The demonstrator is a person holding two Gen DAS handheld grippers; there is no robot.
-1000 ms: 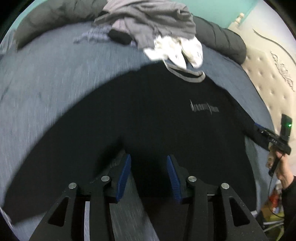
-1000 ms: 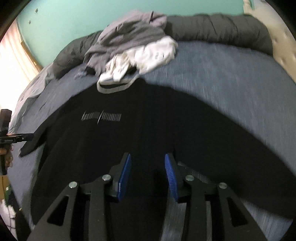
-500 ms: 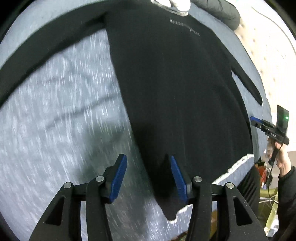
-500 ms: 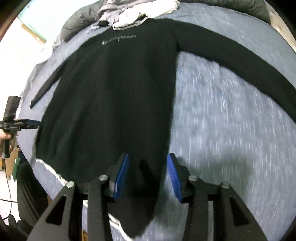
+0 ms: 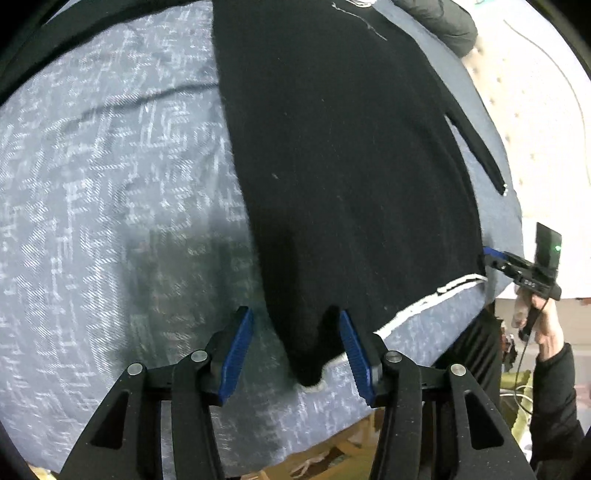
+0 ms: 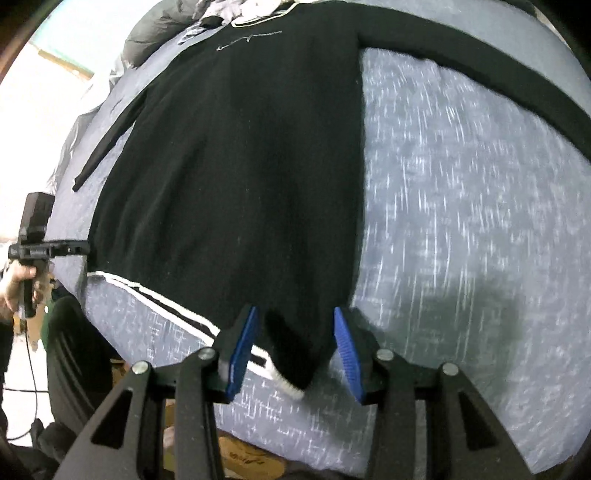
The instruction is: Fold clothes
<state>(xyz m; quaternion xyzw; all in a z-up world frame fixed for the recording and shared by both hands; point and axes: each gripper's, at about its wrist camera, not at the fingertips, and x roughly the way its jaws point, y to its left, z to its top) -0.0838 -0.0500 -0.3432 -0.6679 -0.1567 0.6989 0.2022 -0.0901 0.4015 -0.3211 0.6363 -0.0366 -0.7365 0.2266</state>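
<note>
One black sweatshirt lies spread flat, front up, on a bed covered with a blue-grey sheet, its hem trimmed with a white stripe near the bed's near edge and its collar toward the far end. Its two long sleeves reach out to either side, one stretching across the sheet and the other lying close along the body. The left gripper points steeply down over one bottom corner of the garment; that corner sits between its blue pads, which are closing in but do not yet press the cloth. The right gripper hangs over the opposite bottom corner, jaws apart, the corner between them and no pad squeezing it. Each wrist view catches the other gripper at the sweatshirt's far hem corner, carried in a person's hand. Beyond the collar sits a heap of grey and white clothes against a dark rolled duvet, with a pale tufted headboard alongside the bed.
</note>
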